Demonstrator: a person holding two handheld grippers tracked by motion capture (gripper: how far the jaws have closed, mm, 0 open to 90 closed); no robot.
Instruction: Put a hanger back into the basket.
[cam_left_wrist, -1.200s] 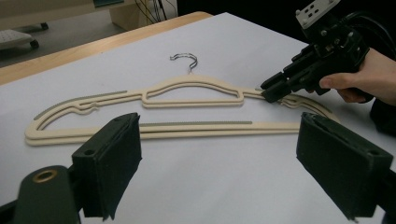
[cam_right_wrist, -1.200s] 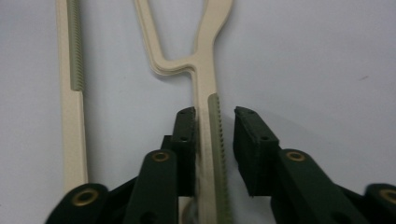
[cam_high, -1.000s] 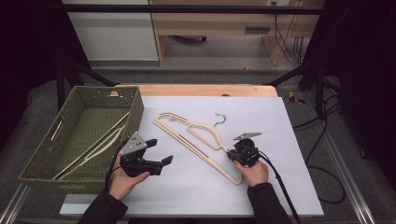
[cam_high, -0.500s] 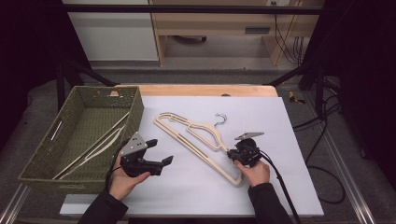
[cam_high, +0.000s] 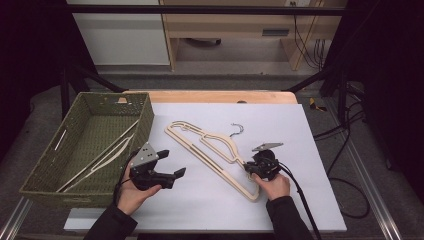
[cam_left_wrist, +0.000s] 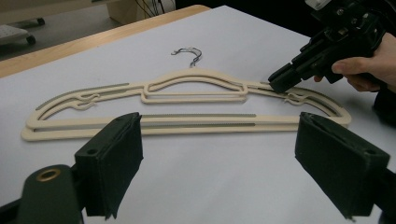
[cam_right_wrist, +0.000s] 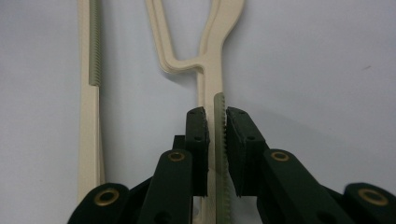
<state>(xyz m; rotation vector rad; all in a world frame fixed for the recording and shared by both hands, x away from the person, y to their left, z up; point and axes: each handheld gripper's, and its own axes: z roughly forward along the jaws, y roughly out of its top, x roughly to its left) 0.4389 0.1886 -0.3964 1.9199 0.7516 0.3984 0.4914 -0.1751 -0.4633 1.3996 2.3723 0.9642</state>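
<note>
Gripping the hanger (cam_high: 215, 152), the right claw (cam_high: 248, 167) faces the open left claw (cam_high: 172, 165) beside the basket (cam_high: 40, 172).

I see a matt cream plastic hanger (cam_high: 215, 152) with ribbed grey strips and metal hook; basket (cam_high: 35, 175) woven, rough.

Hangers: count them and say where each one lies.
Apparently 4, if the stack holds just two. Two cream hangers on the mat lie stacked, the right gripper shut on one arm. About two more lie in the green basket; others may be hidden.
</note>
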